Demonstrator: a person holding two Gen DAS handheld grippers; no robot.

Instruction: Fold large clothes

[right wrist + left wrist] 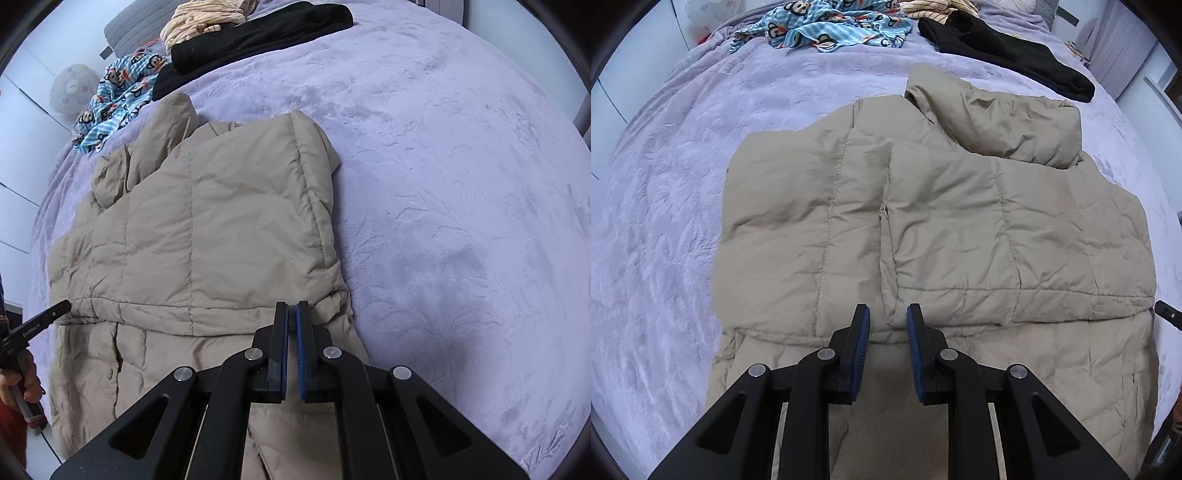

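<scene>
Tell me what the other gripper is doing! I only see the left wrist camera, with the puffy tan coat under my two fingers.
Observer: The right gripper is shut above one side edge of the coat, with no cloth pinched.
Operator: Is there room on that side of the bed?
Observer: Yes, the purple blanket lies bare beside the coat there.
Operator: Can you see who holds my gripper?
Observer: Only a hand, wrapped round the handle of the left gripper.
</scene>
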